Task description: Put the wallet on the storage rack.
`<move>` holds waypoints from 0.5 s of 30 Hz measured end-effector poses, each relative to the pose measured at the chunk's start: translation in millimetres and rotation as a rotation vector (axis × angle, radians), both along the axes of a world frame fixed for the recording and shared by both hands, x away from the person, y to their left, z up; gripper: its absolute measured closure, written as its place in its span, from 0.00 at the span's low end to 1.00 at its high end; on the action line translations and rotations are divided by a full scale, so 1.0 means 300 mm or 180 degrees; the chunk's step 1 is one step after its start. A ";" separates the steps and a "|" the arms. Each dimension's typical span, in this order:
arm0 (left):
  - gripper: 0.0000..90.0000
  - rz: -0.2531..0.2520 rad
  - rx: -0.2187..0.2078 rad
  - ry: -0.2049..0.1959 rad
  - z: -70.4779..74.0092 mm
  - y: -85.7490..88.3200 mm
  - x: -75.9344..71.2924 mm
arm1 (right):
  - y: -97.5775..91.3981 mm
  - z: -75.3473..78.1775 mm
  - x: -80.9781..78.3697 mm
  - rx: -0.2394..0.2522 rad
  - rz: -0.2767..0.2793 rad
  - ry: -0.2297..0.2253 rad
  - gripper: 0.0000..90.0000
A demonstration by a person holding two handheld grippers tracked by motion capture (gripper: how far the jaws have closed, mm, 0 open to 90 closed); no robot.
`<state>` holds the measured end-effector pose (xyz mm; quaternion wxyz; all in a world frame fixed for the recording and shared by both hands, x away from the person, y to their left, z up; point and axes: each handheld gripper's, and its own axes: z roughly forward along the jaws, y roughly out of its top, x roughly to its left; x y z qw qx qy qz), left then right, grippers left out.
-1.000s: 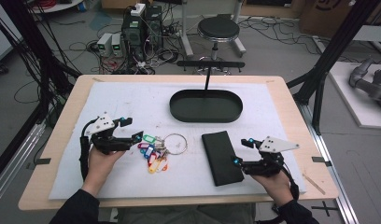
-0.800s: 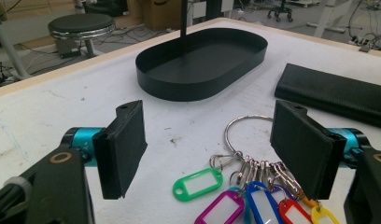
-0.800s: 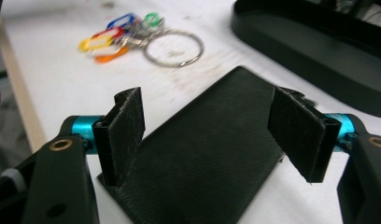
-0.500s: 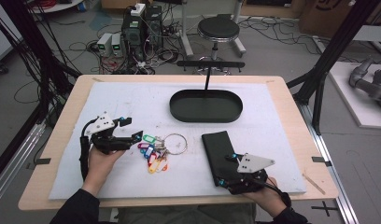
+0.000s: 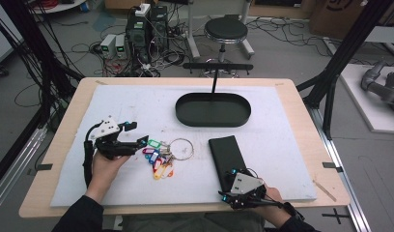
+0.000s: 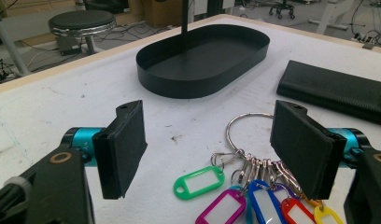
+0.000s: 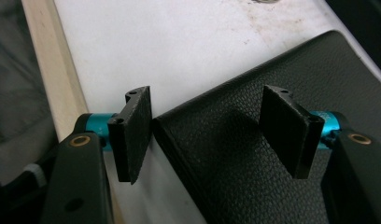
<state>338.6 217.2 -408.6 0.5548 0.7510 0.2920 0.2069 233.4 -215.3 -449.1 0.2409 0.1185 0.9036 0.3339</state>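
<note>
High view: one black oval tray (image 5: 212, 110), one black wallet (image 5: 226, 153), one bunch of key tags (image 5: 157, 159) on the surface (image 5: 291, 130). Left gripper view: left tool (image 6: 212, 144) wide open, empty, over the tags. Right gripper view: right tool (image 7: 207, 133) open, straddling the wallet's near corner.

Black stool (image 5: 226, 30) & floor cables (image 5: 64, 48) behind table (image 5: 301, 125)

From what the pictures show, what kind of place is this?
Probably a lab or workshop set up for recording handling tasks. Behind the table, cables sprawl over the floor beside electronic boxes and a stool, and black frame posts stand around the table.
</note>
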 end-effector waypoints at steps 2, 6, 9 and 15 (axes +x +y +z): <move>0.30 0.0000 0.0002 0.0004 0.000 0.000 0.000 | 0.001 0.000 0.000 -0.0019 0.0045 -0.0032 0.43; 0.30 -0.0001 0.0001 0.0011 0.000 -0.001 0.000 | -0.002 0.008 -0.007 -0.0039 0.0168 -0.0052 0.60; 0.30 -0.0005 -0.0010 0.0015 0.000 -0.002 -0.001 | -0.007 0.017 -0.004 -0.0020 0.0182 -0.0035 0.69; 0.30 -0.0007 -0.0002 0.0026 -0.001 -0.001 0.001 | -0.053 0.057 0.013 0.0235 0.0021 -0.0094 0.81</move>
